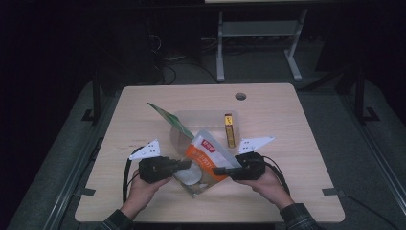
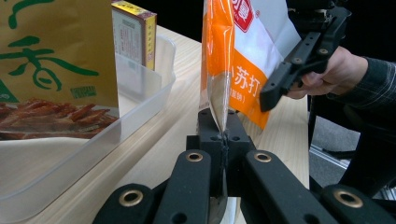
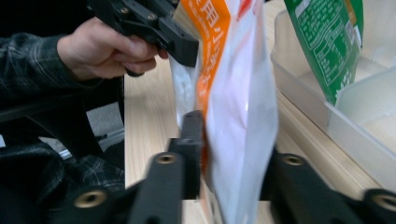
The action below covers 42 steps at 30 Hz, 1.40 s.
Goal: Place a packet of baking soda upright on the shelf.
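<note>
An orange and white snack bag hangs just above the table between my two grippers. My left gripper is shut on the bag's left edge; in the left gripper view its jaws pinch the thin seam of the bag. My right gripper holds the opposite side. In the right gripper view its jaws close around the puffy bag. The bag stands roughly upright and slightly tilted, just in front of a clear bin.
The clear plastic bin holds a gold and green snack bag leaning on its left wall and a yellow box upright at its right. A round hole sits near the table's far edge. Bare wood lies to either side.
</note>
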Each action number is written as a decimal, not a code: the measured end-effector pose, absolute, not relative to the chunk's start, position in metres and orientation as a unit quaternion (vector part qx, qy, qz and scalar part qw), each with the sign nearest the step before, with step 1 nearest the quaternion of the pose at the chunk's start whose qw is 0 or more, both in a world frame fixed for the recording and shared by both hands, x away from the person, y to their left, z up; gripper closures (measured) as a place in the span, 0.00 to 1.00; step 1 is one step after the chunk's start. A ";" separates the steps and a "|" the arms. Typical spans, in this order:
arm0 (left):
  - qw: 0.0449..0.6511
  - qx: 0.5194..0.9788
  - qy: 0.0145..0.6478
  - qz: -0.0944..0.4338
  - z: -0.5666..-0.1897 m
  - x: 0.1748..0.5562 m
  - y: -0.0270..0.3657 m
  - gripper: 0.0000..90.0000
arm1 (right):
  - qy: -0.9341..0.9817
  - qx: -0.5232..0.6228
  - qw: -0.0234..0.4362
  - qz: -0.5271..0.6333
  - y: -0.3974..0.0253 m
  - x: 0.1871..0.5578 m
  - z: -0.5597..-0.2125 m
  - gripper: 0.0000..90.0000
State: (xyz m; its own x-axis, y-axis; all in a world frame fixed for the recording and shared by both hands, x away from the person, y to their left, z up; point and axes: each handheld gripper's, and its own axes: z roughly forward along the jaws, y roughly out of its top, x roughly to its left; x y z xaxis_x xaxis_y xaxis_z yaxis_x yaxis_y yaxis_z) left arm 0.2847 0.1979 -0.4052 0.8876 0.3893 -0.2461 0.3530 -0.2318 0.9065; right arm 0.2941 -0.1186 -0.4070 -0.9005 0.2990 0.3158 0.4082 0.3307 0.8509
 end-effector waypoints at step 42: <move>0.459 0.856 0.235 0.032 -0.425 0.289 0.217 0.24 | -0.752 -0.197 0.033 -0.628 -0.162 0.295 -0.349 1.00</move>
State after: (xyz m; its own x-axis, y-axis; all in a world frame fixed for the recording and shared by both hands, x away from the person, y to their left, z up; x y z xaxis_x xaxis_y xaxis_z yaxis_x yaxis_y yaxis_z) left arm 0.2889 0.2174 -0.4249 0.8878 0.4313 -0.1606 0.3727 -0.4691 0.8007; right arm 0.2953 -0.1619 -0.3486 -0.9200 0.2555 0.2973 0.3383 0.1343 0.9314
